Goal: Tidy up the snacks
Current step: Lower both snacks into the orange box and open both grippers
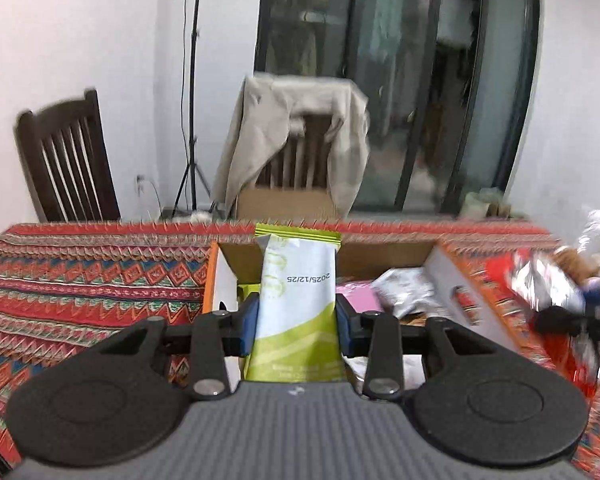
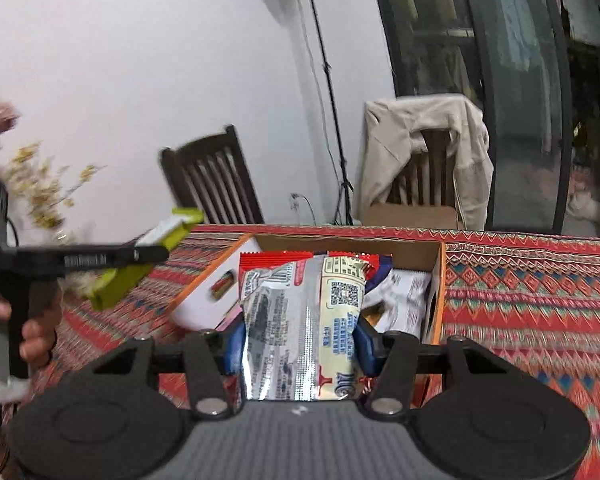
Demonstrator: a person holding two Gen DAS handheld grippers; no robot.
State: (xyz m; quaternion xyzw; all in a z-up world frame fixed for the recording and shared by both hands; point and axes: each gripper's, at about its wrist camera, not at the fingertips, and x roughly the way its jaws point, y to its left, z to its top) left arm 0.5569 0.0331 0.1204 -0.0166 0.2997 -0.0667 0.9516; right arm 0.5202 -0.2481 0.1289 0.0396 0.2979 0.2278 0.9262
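1. Midway, we judge: several packets already lie in the cardboard box (image 2: pixel 438 280) on the counter (image 2: pixel 540 300), and two more are in hand, not yet placed.
2. We hold a green-and-white snack bar (image 1: pixel 296 304) in the left gripper (image 1: pixel 296 316), fingers (image 1: pixel 247 326) clamped on its sides, raised above the box's near edge.
3. We hold a silver-and-red snack packet (image 2: pixel 300 320) in the right gripper (image 2: pixel 298 344), fingers closed on it, also above the box.
4. Both grippers tilt forward and downward toward the box; the left hand (image 2: pixel 20 320) shows in the right view.
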